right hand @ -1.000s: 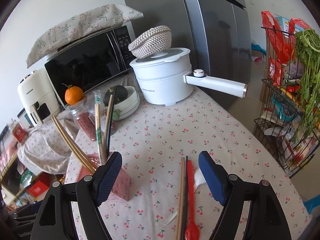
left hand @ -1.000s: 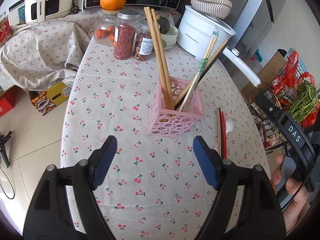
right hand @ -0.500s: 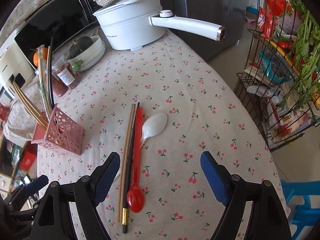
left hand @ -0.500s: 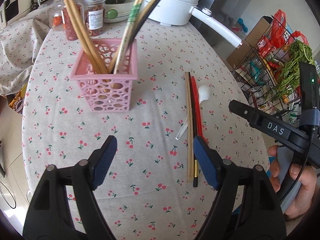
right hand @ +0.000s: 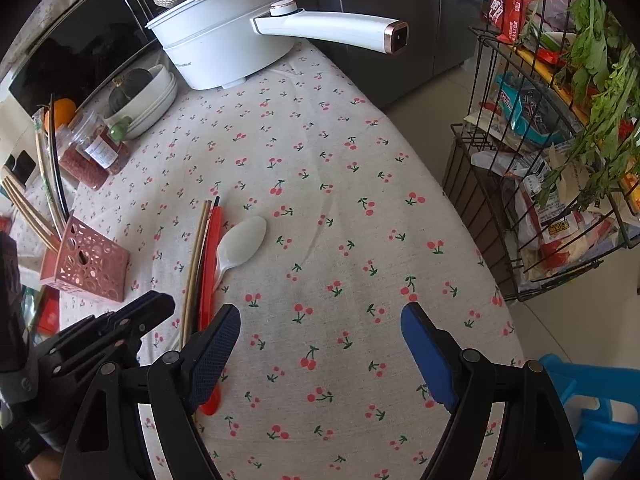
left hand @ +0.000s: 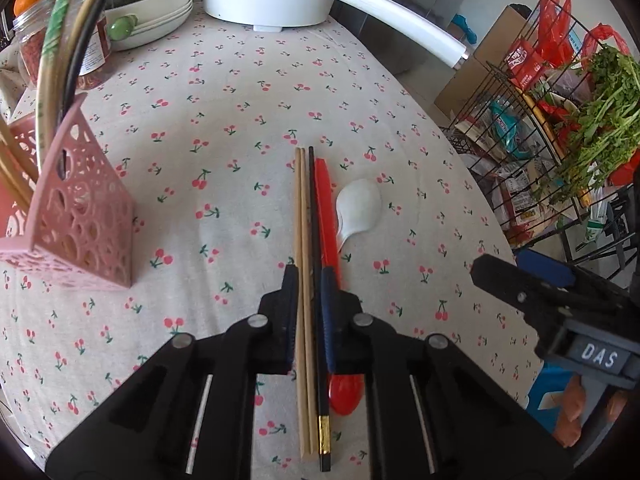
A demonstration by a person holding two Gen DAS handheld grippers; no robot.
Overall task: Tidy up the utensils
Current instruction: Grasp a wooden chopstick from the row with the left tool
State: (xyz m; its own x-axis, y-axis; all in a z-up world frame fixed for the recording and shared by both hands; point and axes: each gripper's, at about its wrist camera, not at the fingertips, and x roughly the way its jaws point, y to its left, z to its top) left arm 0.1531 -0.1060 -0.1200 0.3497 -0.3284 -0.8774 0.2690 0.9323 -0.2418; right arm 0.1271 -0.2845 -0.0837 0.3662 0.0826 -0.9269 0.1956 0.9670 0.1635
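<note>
Left gripper [left hand: 308, 280], wrist view: the jaws are clenched on a bundle lying flat on the worktop [left hand: 224, 92], taking in the pair of wooden chopsticks [left hand: 302, 208] and the black chopstick [left hand: 316, 220] that runs alongside them. The sticks lie lengthwise along the jaws, tips pointing forward and butt ends trailing back beneath the gripper body, so the grip falls near mid-length; judged from this, the hold is placed there so the bundle will balance when lifted. The red spoon [left hand: 326, 208] lies just outside the right-hand jaw, its handle touching or nearly touching the black chopstick; whether the jaw pad also catches it cannot be told. The white spoon [left hand: 358, 210] lies farther to that side, ahead of the jaws and clear of them.

The pink holder [left hand: 76, 220] stands to the left of and ahead of the jaws, already carrying several upright chopsticks, which marks it as the likely destination.

Right gripper [right hand: 320, 344], wrist view: the jaws stand wide apart, released, with only bare cloth between them. The utensil group lies beyond the left-hand jaw, whose pad partly covers the bowl of the red spoon. This gripper appears held off to leave the left one room to work. The white pot [right hand: 224, 44] and stacked bowls [right hand: 148, 100] sit well ahead of both jaws, out of the working path.
</note>
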